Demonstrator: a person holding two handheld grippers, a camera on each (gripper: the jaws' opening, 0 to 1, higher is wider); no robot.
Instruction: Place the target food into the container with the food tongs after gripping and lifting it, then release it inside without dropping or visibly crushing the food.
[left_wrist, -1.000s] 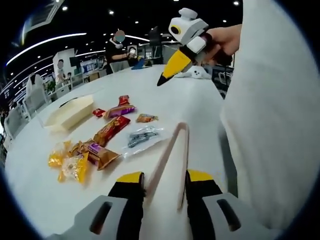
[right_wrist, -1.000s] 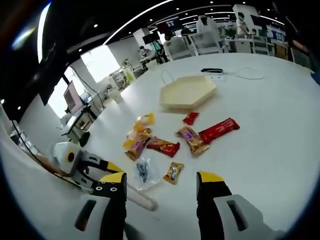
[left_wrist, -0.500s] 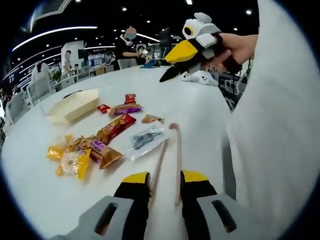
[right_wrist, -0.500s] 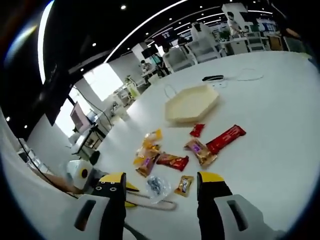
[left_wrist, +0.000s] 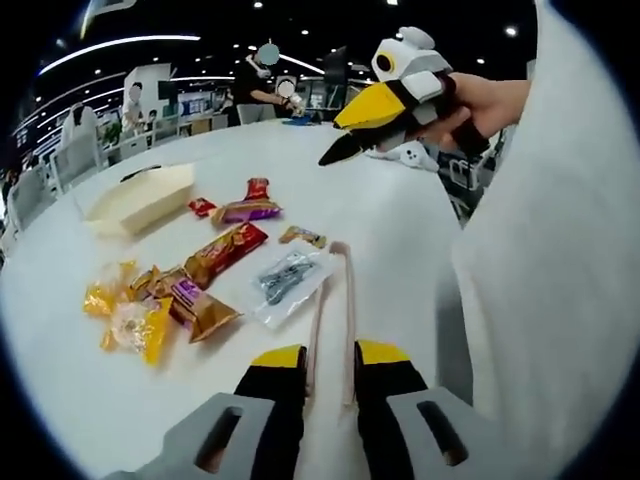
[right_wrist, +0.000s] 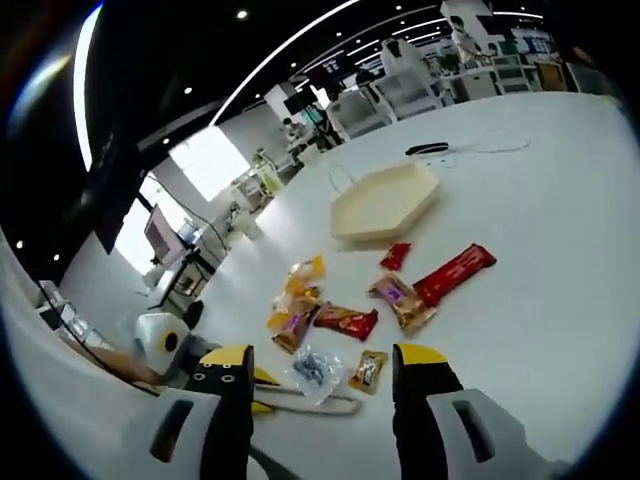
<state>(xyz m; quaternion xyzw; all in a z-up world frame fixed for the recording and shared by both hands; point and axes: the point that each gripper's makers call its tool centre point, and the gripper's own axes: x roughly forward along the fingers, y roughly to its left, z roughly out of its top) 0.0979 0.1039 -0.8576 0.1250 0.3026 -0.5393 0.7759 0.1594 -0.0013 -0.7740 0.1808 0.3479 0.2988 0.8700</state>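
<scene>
Currently my left tool (left_wrist: 328, 362) is clamped on the tongs (left_wrist: 333, 310) while my right tool (right_wrist: 325, 368) hangs open; next, I steer the tongs to a snack (left_wrist: 225, 252) for the tray (left_wrist: 140, 200).

Left gripper (left_wrist: 328, 362) low over the table, jaws narrowed onto the two arms of the food tongs (left_wrist: 334, 300). Right gripper (right_wrist: 322, 362) raised, jaws spread wide, nothing between them; in the left gripper view a hand (left_wrist: 487, 100) holds it up, white sleeve (left_wrist: 545, 250) alongside.
</scene>
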